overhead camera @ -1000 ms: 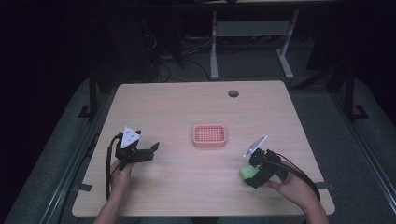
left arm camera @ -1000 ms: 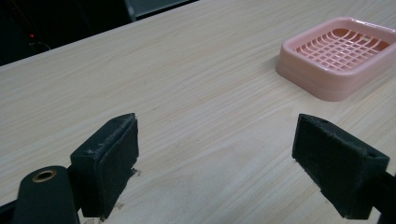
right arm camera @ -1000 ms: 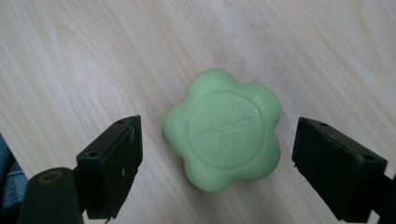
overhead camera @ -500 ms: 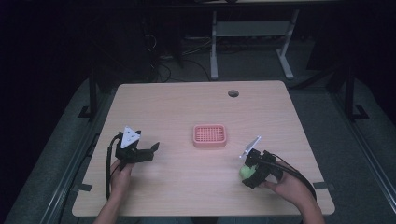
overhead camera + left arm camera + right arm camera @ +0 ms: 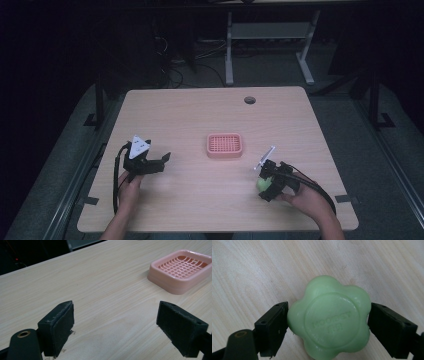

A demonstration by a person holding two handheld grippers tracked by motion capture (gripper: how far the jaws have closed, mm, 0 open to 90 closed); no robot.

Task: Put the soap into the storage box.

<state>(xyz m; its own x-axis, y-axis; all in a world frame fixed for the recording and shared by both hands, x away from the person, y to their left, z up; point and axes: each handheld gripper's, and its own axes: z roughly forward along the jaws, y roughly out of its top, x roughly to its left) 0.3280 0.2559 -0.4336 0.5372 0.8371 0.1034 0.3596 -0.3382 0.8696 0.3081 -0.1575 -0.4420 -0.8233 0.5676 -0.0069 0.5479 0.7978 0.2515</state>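
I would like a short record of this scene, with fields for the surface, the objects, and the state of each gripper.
surface: light wooden table
soap: green flower-shaped bar, lying on the table near its right front part
soap dish: pink, with a grid bottom, near the table's middle, nothing in it
right gripper: jaws on either side of the soap, both pads against its edges
left gripper: jaws wide apart, nothing between them, low over the table and pointing toward the dish
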